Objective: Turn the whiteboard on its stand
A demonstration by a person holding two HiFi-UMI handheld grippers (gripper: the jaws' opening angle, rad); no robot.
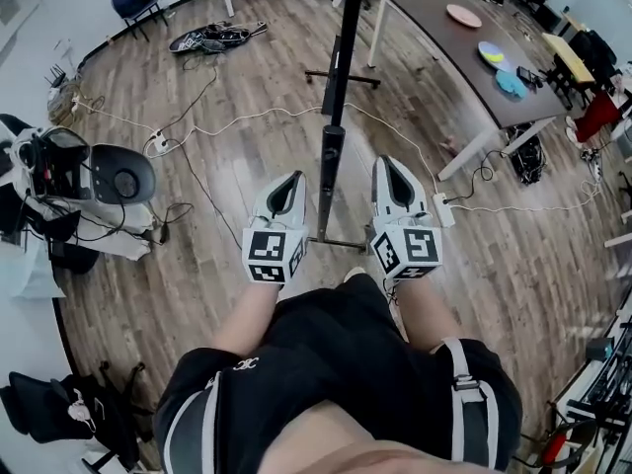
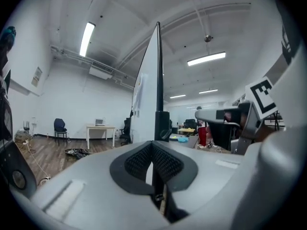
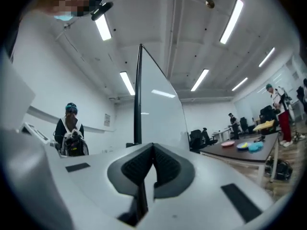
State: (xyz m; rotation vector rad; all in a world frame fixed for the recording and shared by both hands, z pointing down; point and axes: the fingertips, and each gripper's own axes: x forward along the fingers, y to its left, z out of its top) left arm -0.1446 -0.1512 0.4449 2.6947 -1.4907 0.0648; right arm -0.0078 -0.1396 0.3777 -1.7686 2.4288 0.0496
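The whiteboard (image 1: 343, 38) shows edge-on from above as a thin black-framed panel on a wheeled stand (image 1: 331, 151) straight ahead of me. Both grippers are held side by side just short of it, one to each side of the stand's post. My left gripper (image 1: 286, 194) is shut with nothing in it, and so is my right gripper (image 1: 397, 181). In the left gripper view the shut left gripper (image 2: 152, 146) points at the board's edge (image 2: 157, 75). In the right gripper view the right gripper (image 3: 153, 148) is shut below the white face of the whiteboard (image 3: 160, 104).
A long brown table (image 1: 449, 52) with coloured plates stands at the right. White cables and a power strip (image 1: 442, 210) lie on the wood floor. A white machine (image 1: 94, 181) is at the left, a black chair (image 1: 133, 0) far back. A person (image 3: 71, 133) stands at the left.
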